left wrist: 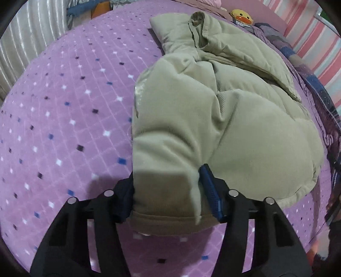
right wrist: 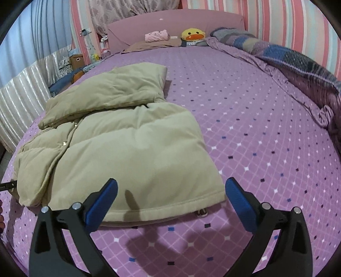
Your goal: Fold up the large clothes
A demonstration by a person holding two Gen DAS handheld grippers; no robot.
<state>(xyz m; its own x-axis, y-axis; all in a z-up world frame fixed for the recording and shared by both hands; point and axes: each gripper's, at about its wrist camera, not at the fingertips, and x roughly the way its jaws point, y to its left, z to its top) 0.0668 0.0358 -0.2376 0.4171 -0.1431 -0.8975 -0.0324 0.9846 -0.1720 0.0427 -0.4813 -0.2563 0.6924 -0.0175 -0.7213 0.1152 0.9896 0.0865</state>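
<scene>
Jacket [left wrist: 213, 119], beige and padded, lying folded on a purple bedspread [left wrist: 64, 127] patterned with a white grid and small white, blue and dark diamonds. Collar end [right wrist: 119, 85] towards the pink headboard [right wrist: 174, 23], hem edge nearest the cameras. Small round snaps [right wrist: 64, 144] down the front opening, seen from the right wrist.

Left gripper [left wrist: 170, 191] clenched on the near corner of the jacket: blue pads [left wrist: 210, 189] pressed into the padding from both sides, fabric bulging between them and a narrow whitish strip [left wrist: 197, 204] hanging at the right-hand pad. Grip plain in the left wrist view.

Right gripper [right wrist: 170, 200] released, blue fingers [right wrist: 102, 200] spread wide, one over the hem edge, the other beside the jacket's corner; no fabric pinched. Small metal zipper end [right wrist: 201, 212] showing under the hem between them. Shadow of the gripper on the bedspread just below.

Farther off: yellow duck plush [right wrist: 192, 35] and a pink plush [right wrist: 156, 35] at the headboard, a rumpled blue-and-purple quilt [right wrist: 287, 57] along the right side, striped pink wallpaper [right wrist: 287, 19] behind, pleated silvery curtain [right wrist: 23, 93] at the left.

No brand, label or readable writing anywhere on the jacket or bedding; a tag under the duck too small to read.
</scene>
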